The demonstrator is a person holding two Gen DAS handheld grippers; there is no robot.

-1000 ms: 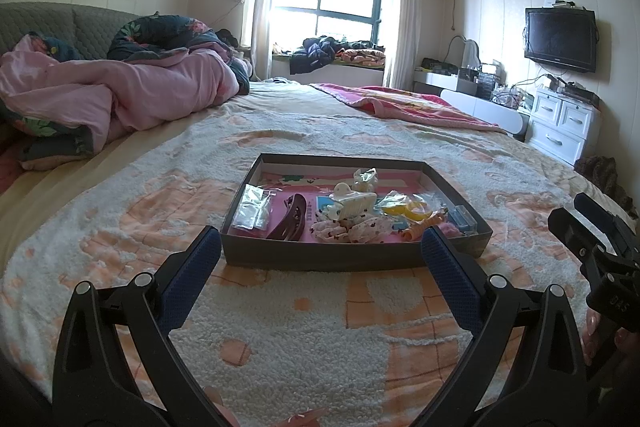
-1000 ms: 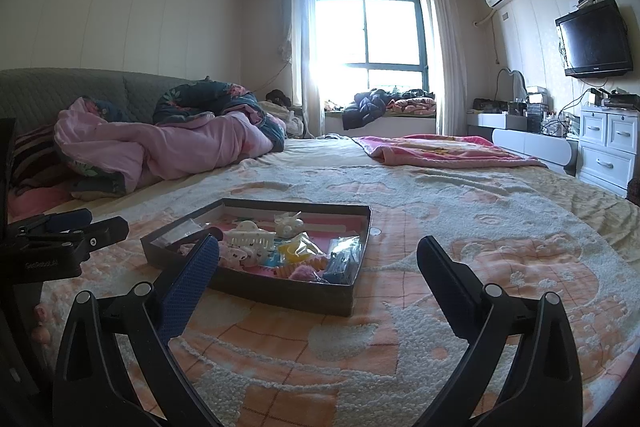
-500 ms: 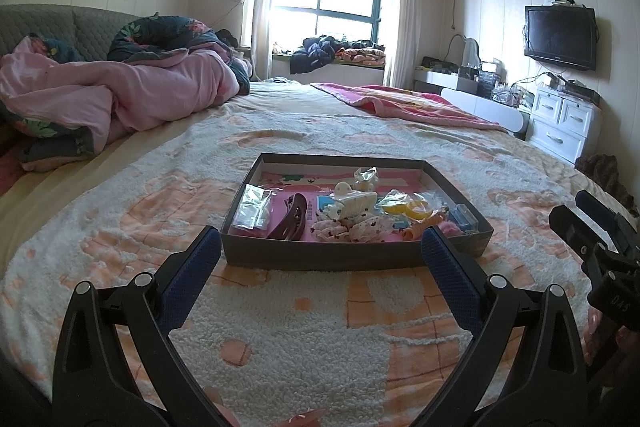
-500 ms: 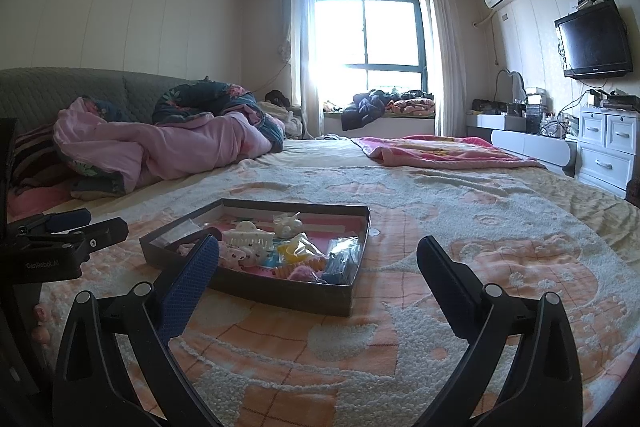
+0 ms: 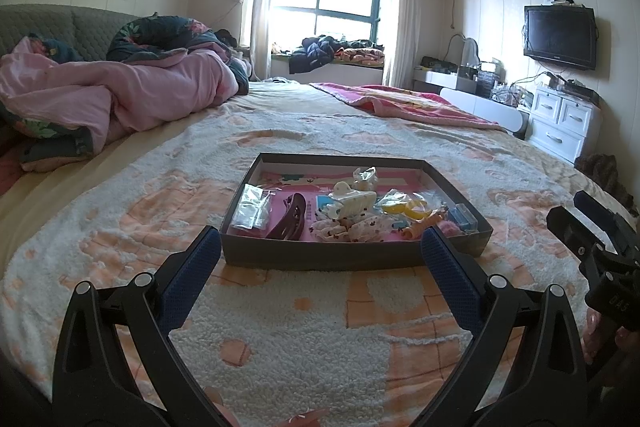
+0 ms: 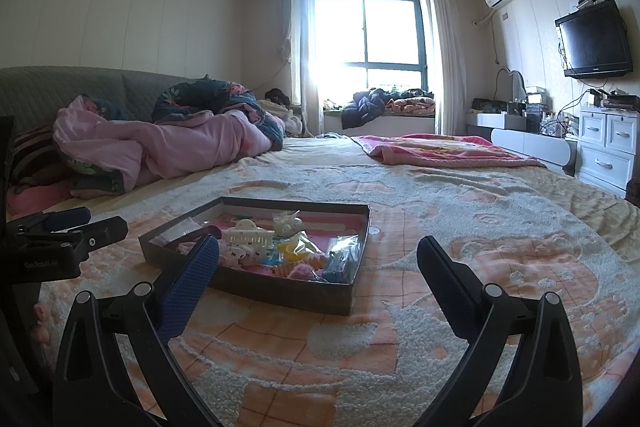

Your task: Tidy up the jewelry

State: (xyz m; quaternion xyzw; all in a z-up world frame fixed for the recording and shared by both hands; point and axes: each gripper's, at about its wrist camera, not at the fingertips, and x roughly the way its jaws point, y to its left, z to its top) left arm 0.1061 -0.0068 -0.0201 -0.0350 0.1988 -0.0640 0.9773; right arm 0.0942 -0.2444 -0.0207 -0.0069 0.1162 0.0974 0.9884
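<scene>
On the bed (image 5: 280,339), over a fleecy cream-and-orange blanket (image 6: 460,227), sits a shallow dark cardboard box (image 5: 352,259) holding the jewelry and hair accessories. Inside, at its left end, lies a clear plastic packet (image 5: 253,207); just beside it a dark maroon hair clip (image 5: 289,218); toward the middle a white claw clip (image 5: 354,201) rests above patterned fabric pieces (image 5: 362,230); a yellow item (image 5: 412,209) and a small blue case (image 5: 464,218) occupy the right end. Left claw (image 5: 320,255) hangs just short of the box's near wall, its blue-padded fingers spread wide apart with nothing between them. Right claw (image 6: 318,263) stands to the right of the box, likewise spread wide and empty; its left finger overlaps the box's near corner in the right wrist view. Each claw appears at the edge of the other's view. A crumpled pink quilt (image 5: 120,95) lies at the far left of the bed, well apart from the box. A wall-mounted television (image 5: 560,37) hangs above white drawers (image 5: 564,125) on the right.
</scene>
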